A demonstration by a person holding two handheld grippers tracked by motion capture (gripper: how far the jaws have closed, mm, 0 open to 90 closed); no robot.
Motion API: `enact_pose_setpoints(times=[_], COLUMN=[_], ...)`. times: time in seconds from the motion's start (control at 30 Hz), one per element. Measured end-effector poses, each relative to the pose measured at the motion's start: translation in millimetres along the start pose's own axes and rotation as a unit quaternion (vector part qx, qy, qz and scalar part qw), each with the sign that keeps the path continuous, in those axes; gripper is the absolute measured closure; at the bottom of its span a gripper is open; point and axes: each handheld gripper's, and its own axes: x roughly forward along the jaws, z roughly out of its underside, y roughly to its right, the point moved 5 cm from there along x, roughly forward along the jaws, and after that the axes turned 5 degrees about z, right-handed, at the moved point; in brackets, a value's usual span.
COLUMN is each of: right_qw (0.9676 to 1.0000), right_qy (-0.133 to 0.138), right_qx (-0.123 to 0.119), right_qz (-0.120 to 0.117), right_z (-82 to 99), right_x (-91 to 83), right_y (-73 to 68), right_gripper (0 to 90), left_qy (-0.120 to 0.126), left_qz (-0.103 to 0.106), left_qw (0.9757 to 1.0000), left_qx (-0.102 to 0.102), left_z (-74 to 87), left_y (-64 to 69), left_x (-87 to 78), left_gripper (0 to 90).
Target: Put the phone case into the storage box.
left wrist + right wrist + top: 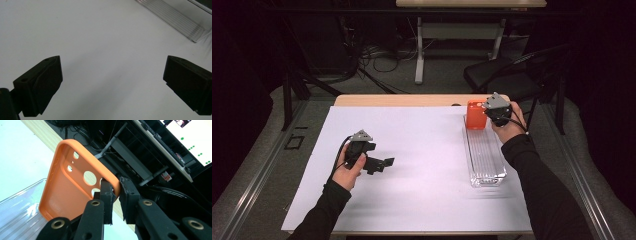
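Observation:
An orange phone case (pixel 476 114) (pixel 72 182) with round camera holes hangs over the far end of a clear ribbed plastic tray (pixel 484 155) (pixel 17 207). My right gripper (pixel 488 112) (pixel 116 190) is shut on the case's side wall, one pad inside the shell and one outside. The case's lower end is at the tray's far end; whether it touches I cannot tell. My left gripper (pixel 382 164) (pixel 112 75) rests low over the white sheet (pixel 412 165) at the left, jaws wide open with nothing between them. A corner of the tray (pixel 180 20) lies ahead of it.
The white sheet covers most of the wooden table (pixel 412 100). A dark chair (pixel 507 75) stands just past the table's far right corner. Cables and another table's legs (pixel 419 50) lie on the floor beyond.

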Motion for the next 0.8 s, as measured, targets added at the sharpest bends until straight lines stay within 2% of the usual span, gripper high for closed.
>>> enact_pose_setpoints(times=[0.8], right_qw=[0.9999], right_qy=[-0.004], right_qx=[0.006], right_qz=[0.008], right_z=[8.0], right_x=[9.5], right_y=[6.7], right_gripper=[79.4], left_qy=[-0.007], left_qz=[0.001], left_qw=[0.9999], left_qx=[-0.007], left_z=[5.6], left_y=[-2.0], left_x=[2.8], left_gripper=[2.5])
